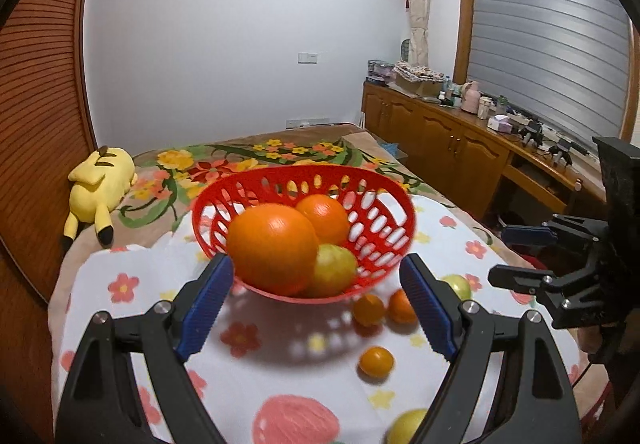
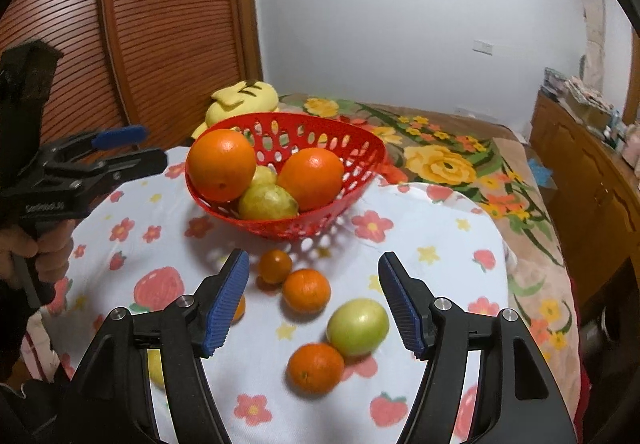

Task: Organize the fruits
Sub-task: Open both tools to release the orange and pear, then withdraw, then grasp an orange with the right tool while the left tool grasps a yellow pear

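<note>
A red basket point(image 1: 372, 240) point(image 2: 356, 148) stands on a floral cloth and holds two big oranges point(image 1: 272, 248) point(image 2: 222, 170) and greenish-yellow fruits point(image 1: 334, 270) point(image 2: 266, 202). Small oranges point(image 2: 307, 290) point(image 1: 376, 361) and a green fruit point(image 2: 358, 326) lie loose on the cloth in front of the basket. My left gripper point(image 1: 316, 304) is open and empty, just before the basket. My right gripper point(image 2: 314, 300) is open and empty, above the loose fruits. Each gripper also shows in the other's view, the right point(image 1: 520, 256) and the left point(image 2: 132, 148).
The cloth point(image 2: 440, 244) covers a bed with a flowered blanket point(image 2: 460, 164). A yellow plush toy point(image 1: 100, 184) lies behind the basket. A wooden cabinet point(image 1: 448, 140) with clutter stands at the right, a wooden slatted door point(image 2: 160, 24) at the left.
</note>
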{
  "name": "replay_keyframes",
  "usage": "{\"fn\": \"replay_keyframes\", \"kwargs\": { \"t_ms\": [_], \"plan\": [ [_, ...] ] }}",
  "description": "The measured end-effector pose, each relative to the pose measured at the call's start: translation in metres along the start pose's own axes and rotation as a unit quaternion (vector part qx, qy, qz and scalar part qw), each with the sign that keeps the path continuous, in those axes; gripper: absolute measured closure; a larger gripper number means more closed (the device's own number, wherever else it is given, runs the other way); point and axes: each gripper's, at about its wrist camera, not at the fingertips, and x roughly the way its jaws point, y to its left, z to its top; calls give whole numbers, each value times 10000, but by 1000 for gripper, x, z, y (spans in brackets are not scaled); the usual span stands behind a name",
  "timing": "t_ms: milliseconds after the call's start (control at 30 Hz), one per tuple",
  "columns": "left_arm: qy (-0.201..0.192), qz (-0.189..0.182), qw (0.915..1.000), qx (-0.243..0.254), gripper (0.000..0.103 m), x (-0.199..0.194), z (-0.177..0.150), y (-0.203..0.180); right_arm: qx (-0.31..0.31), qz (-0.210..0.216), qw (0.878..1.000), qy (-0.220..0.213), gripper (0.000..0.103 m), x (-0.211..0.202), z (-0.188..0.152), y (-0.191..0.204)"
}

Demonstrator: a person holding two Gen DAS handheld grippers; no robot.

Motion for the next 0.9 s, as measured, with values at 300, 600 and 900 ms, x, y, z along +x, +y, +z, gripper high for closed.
{"fn": "replay_keyframes", "kwargs": {
  "t_ms": [300,600,900],
  "plan": [
    [67,-50,9999,-59,18,-21,-26,-18,187,-155,9997,-52,34,-19,-28,0],
    [247,-54,9997,-16,18,-26,-55,-31,429,-152,9990,-16,34,-23,-62,-3],
    [457,-294,9985,-114,18,-19,-77,-47,613,-113,9980,38,34,-19,-84,-5]
  ]
}}
